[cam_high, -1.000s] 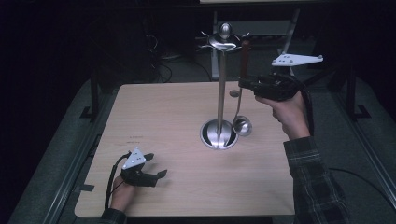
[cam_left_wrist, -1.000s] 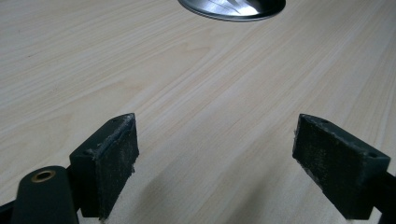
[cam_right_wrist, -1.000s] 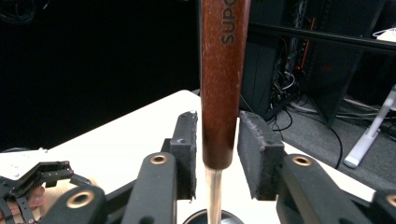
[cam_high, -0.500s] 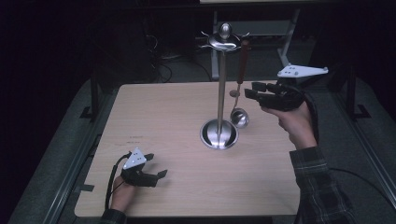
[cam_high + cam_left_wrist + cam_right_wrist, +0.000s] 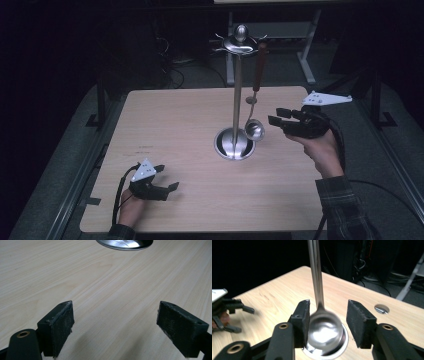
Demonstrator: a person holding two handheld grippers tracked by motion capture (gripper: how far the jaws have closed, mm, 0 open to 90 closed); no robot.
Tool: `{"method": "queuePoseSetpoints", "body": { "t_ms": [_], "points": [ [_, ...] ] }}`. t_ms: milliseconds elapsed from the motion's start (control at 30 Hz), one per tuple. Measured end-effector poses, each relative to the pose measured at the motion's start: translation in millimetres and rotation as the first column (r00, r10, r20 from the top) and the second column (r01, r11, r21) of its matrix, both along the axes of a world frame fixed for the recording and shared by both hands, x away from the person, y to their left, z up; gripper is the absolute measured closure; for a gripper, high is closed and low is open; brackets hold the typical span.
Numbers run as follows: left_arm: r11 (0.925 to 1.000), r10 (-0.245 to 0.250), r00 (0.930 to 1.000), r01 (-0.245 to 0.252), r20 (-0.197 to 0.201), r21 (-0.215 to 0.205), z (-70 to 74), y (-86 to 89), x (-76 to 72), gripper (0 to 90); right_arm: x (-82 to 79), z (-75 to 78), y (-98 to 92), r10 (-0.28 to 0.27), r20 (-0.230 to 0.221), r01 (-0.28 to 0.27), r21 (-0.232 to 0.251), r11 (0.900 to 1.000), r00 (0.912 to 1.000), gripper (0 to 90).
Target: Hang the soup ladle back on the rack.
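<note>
A steel ladle (image 5: 255,131) with a brown handle hangs from the top hooks of a steel utensil stand (image 5: 236,90), its bowl just above the stand's round base. My right gripper (image 5: 276,116) hovers level, a little right of the bowl. Its jaws have just been opening and touch nothing. In the right gripper view the ladle bowl (image 5: 324,330) shows between the jaws of that gripper (image 5: 328,310), clear of both pads. My left gripper (image 5: 167,179) rests open on the table's near left. Bare wood lies between the jaws of the left gripper (image 5: 115,315).
The stand's base (image 5: 125,243) sits at the middle of the light wooden table (image 5: 175,125). A small metal grommet (image 5: 382,308) is set in the tabletop. Dark floor, cables and metal frames surround the table.
My right gripper has drawn back to the right from the ladle's handle, sunk to the height of the bowl and spread its jaws. The left gripper has stayed put.
</note>
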State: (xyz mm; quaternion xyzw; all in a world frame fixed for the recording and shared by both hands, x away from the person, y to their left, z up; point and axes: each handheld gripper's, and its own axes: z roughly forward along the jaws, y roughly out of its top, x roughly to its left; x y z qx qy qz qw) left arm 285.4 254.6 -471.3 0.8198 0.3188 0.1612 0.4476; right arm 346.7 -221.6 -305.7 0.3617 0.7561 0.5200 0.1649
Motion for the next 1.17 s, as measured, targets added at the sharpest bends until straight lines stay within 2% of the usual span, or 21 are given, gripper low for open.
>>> {"method": "queuePoseSetpoints", "body": {
  "t_ms": [167, 200, 267, 300, 467, 500, 533, 567, 600, 633, 700, 733, 800, 867, 967, 1167],
  "points": [
    [1.0, 0.0, 1.0, 0.0, 0.002, 0.0, 0.1, 0.2, 0.0, 14.0, -6.7, -12.9, -4.7, -0.014, -0.008, 0.014, -0.008, 1.0, 0.9999, 51.7],
    [1.0, -0.001, 1.0, 0.001, 0.002, 0.001, 0.1, 0.2, -0.1, 14.0, -10.1, -21.0, -7.1, -0.021, -0.014, 0.021, -0.022, 1.0, 0.9997, 51.0],
    [1.0, -0.003, 1.0, 0.003, 0.002, 0.004, 0.1, 0.2, -0.1, 14.0, -12.0, -25.2, -8.1, -0.026, -0.018, 0.025, -0.031, 0.999, 0.9995, 50.6],
    [1.0, -0.003, 1.0, 0.003, 0.001, 0.006, 0.1, 0.3, -0.1, 14.0, -15.6, -35.0, -10.7, -0.036, -0.033, 0.035, -0.044, 0.998, 0.9988, 49.2],
    [1.0, -0.001, 1.0, 0.001, 0.006, 0.002, -0.2, 0.3, 0.1, 14.0, -23.1, -54.5, -17.1, -0.054, -0.055, 0.051, -0.067, 0.996, 0.997, 48.1],
    [1.0, -0.001, 1.0, 0.001, 0.006, 0.002, -0.2, 0.3, 0.1, 14.0, -23.1, -54.5, -17.1, -0.054, -0.055, 0.051, -0.067, 0.996, 0.997, 48.1],
    [1.0, 0.004, 1.0, -0.004, 0.003, -0.007, -0.5, -0.1, -0.2, 14.0, -27.0, -63.0, -19.7, -0.055, -0.064, 0.05, -0.085, 0.995, 0.9964, 47.4],
    [1.0, 0.004, 1.0, -0.004, 0.003, -0.007, -0.5, -0.1, -0.2, 14.0, -27.0, -63.0, -19.7, -0.055, -0.064, 0.05, -0.085, 0.995, 0.9964, 47.4],
    [1.0, -0.001, 1.0, 0.001, 0.002, 0.002, -0.2, 0.5, 0.0, 14.0, -32.2, -73.4, -22.0, -0.064, -0.074, 0.054, -0.123, 0.991, 0.9952, 46.8],
    [1.0, -0.001, 1.0, 0.001, 0.002, 0.002, -0.2, 0.5, 0.0, 14.0, -32.2, -73.4, -22.0, -0.064, -0.074, 0.054, -0.123, 0.991, 0.9952, 46.8],
    [1.0, 0.002, 1.0, -0.002, -0.002, 0.0, -0.3, 0.1, -0.7, 14.0, -37.8, -87.4, -22.7, -0.067, -0.083, 0.051, -0.184, 0.982, 0.9943, 45.7],
    [1.0, 0.002, 1.0, -0.002, -0.002, 0.0, -0.3, 0.1, -0.7, 14.0, -37.8, -87.4, -22.7, -0.067, -0.083, 0.051, -0.184, 0.982, 0.9943, 45.7],
    [1.0, 0.0, 1.0, 0.0, -0.003, 0.001, -0.3, 0.1, -0.7, 14.0, -42.5, -98.1, -24.1, -0.067, -0.097, 0.044, -0.216, 0.975, 0.993, 45.2],
    [1.0, 0.001, 1.0, -0.001, -0.004, 0.0, -0.3, 0.1, -0.6, 14.0, -47.2, -108.6, -27.1, -0.065, -0.126, 0.036, -0.219, 0.975, 0.9899, 45.2],
    [1.0, 0.0, 1.0, 0.0, -0.004, 0.002, -0.3, 0.1, -0.6, 14.0, -51.0, -115.1, -28.8, -0.064, -0.142, 0.032, -0.217, 0.976, 0.9879, 44.7],
    [1.0, -0.001, 1.0, 0.001, -0.004, 0.003, -0.3, 0.1, -0.5, 14.0, -53.2, -118.7, -29.1, -0.06, -0.144, 0.028, -0.212, 0.977, 0.9878, 41.7]
  ]
}}
